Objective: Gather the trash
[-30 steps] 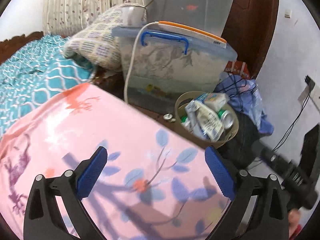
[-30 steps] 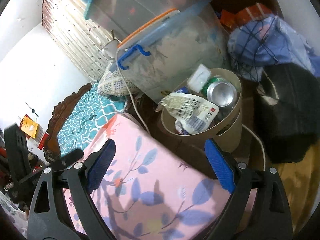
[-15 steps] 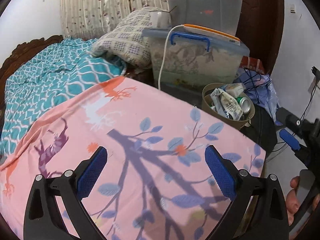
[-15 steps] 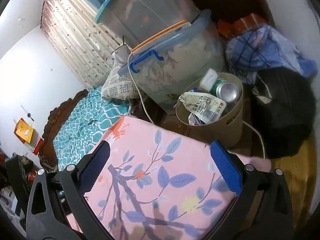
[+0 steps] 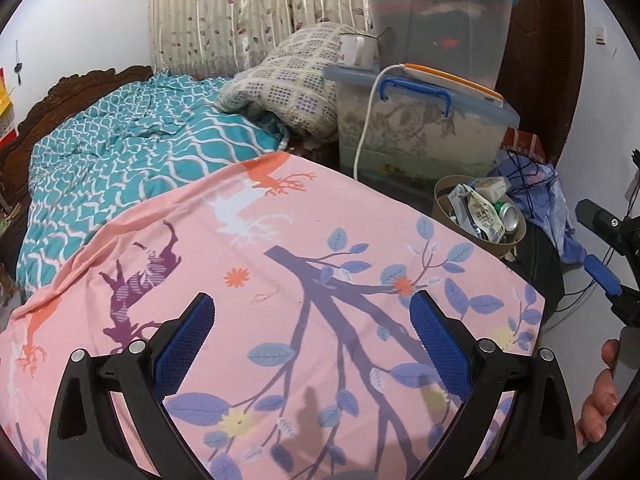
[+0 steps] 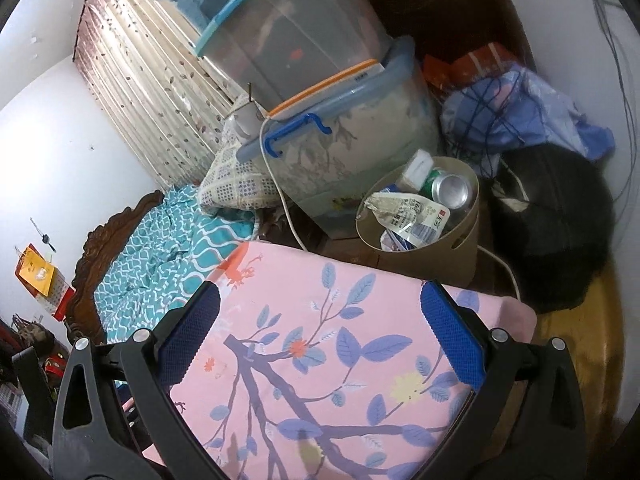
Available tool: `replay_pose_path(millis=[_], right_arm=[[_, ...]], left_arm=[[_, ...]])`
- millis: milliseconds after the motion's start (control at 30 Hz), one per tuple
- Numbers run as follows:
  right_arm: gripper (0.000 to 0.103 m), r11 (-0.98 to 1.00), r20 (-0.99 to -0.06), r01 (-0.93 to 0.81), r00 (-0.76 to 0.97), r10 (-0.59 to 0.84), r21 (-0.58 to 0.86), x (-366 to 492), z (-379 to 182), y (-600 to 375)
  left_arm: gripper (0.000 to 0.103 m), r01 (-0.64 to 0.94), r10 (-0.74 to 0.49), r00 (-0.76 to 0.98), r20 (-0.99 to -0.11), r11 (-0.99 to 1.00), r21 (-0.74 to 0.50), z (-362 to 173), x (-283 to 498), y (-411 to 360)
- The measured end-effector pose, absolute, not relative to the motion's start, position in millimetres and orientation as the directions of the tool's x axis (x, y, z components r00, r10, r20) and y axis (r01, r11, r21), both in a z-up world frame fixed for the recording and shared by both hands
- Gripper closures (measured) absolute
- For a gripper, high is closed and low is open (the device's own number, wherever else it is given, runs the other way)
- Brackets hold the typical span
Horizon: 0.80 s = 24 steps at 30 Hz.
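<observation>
Beyond the bed corner: a round tan trash bin [image 6: 424, 236] is seen on the floor, against the clear blue-handled storage box [image 6: 344, 140].
Bin contents: a crumpled white printed wrapper [image 6: 408, 216], a green drink can [image 6: 448, 188] and a white carton [image 6: 418, 166] are packed inside, up to the rim.
Change: both views are now pulled back from the bin, which has shrunk toward the far right of the left view; more pink floral bedsheet [image 5: 280, 280] is shown than a second ago.
Left gripper [image 5: 312, 336]: spread wide over the sheet, nothing held.
Right gripper [image 6: 320, 324]: spread to its widest, nothing between the blue pads.
Meaning: the last piece is judged dropped in; no loose trash is seen on the sheet.
</observation>
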State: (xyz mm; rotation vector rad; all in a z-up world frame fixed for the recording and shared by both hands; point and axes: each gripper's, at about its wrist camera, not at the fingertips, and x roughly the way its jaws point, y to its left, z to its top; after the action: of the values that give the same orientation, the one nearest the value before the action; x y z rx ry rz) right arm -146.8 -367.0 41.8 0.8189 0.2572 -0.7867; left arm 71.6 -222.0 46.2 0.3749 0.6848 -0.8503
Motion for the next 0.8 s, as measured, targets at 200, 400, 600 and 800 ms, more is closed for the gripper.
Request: replay_pose_path(millis=[200,400,600,800], right_arm=[[0.003,0.448,-0.451,0.722,0.685,-0.573,0.528,-145,57,-349],[0.003,0.444,-0.429,0.739,0.662,-0.614,0.506,-143,61,-336],[0.003,0.444,-0.439,0.736,0.668,-0.601,0.511,-140,59,-332],[0.003,0.444,-0.43,0.732,0.67,-0.605,0.516,-141,60,-329]], left_arm=[[0.009,0.771,-0.556,0.503,-0.661,0.635,0.052,53,75,-210],[0.009,0.751,-0.547,0.545,-0.636,0.655,0.081,58,76,-201],[0.009,0.723,-0.526,0.596,-0.607,0.681,0.12,62,75,-194],[0.009,0.703,-0.507,0.618,-0.6,0.698,0.135,62,76,-190]])
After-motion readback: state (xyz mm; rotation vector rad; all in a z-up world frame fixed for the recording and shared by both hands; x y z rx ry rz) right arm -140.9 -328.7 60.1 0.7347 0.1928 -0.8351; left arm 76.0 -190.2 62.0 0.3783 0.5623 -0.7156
